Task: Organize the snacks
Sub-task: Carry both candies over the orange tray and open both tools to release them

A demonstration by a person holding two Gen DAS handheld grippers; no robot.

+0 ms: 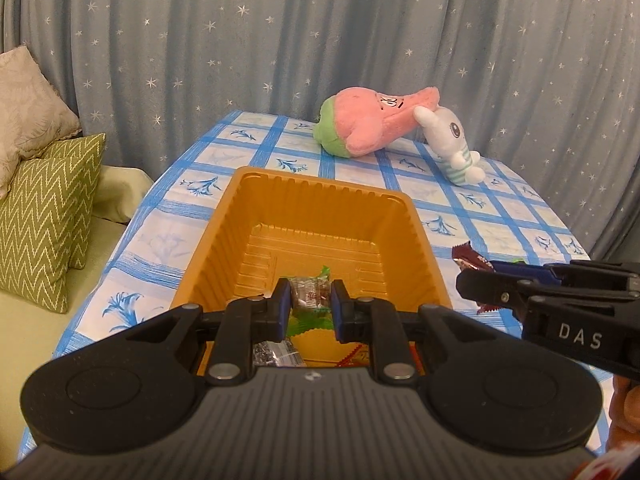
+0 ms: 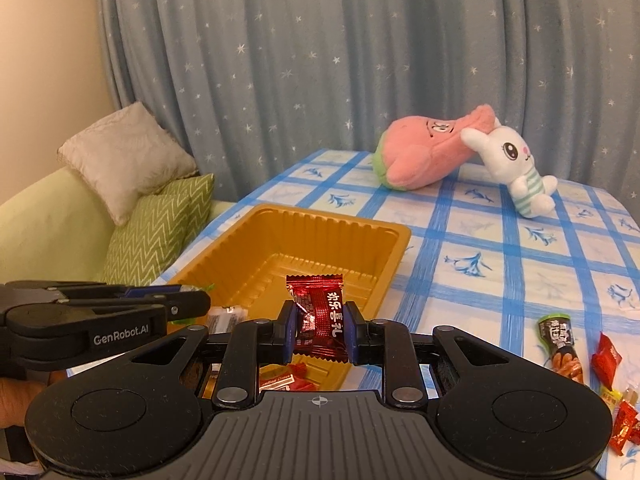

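My left gripper [image 1: 311, 303] is clamped on a clear-wrapped candy with green ends [image 1: 310, 293], above the orange tray [image 1: 316, 200]. My right gripper [image 2: 319, 326] pinches a red candy [image 2: 320, 316] over the tray's near right edge. More wrapped snacks lie in the tray; loose ones [image 2: 560, 346] sit right of it. Plush toys [image 2: 424, 152] beyond the tray.

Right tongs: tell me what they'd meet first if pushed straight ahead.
Probably the floor of the orange tray, since the right tongs, shut on a red candy, point down into it; depth is unclear.
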